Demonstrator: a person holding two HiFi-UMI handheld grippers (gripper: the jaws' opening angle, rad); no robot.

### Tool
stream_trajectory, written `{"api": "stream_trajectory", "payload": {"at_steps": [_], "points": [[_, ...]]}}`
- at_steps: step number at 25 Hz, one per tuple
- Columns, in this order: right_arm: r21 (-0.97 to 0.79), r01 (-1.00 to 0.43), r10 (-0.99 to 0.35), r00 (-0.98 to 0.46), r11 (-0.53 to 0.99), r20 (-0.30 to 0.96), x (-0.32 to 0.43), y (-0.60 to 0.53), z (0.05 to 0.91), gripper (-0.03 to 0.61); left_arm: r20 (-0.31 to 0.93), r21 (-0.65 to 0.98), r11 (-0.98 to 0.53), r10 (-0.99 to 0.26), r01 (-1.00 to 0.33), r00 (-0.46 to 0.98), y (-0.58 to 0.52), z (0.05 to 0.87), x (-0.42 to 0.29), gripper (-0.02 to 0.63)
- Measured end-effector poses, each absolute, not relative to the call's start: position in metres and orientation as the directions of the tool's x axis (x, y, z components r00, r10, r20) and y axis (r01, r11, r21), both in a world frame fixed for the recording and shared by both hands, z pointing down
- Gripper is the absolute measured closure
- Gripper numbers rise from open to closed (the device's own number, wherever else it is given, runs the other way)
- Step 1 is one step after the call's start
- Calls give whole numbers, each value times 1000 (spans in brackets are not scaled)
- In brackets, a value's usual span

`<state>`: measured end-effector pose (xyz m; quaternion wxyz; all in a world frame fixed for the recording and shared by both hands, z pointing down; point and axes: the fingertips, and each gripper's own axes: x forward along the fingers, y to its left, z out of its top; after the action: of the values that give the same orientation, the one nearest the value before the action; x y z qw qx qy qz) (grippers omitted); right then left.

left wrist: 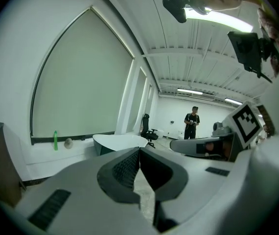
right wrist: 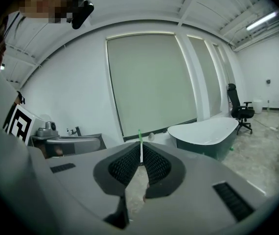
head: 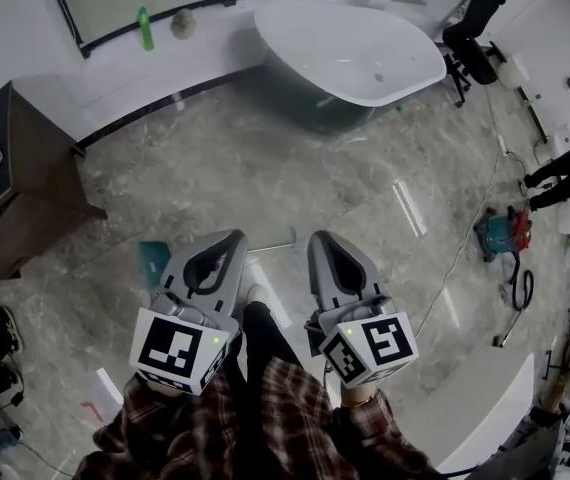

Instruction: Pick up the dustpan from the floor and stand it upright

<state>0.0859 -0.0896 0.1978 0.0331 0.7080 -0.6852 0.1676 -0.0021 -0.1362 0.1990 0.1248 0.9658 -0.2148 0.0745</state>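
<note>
Left gripper (head: 231, 240) and right gripper (head: 321, 240) hang side by side above the floor (head: 215, 168), each with fingers pressed together on nothing. The teal dustpan (head: 152, 259) lies on the floor, partly hidden behind the left gripper.

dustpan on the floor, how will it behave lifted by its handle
Probably light: the dustpan looks like teal plastic. Its handle is long and thin, so the pan end likely swings down. Stood up, it may tip or slide on the glossy floor.
</note>
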Motion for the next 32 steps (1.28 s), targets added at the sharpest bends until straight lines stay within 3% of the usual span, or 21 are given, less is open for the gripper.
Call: {"api": "stream_trajectory", "payload": {"at_steps": [15,23,32], "points": [[-147,-986,-943,20,-73,331,177,-85,217,566,221,228,-849,-431,-476,875,-137,212,73,602],[-121,-989,-928,38,-89,372,213,-91,234,566,242,242,-863,-390,-444,889,-138,229,105,603],[-185,-970,-876,50,-157,480,250,-107,350,541,345,271,-859,-335,-435,877,-152,324,131,603]]}}
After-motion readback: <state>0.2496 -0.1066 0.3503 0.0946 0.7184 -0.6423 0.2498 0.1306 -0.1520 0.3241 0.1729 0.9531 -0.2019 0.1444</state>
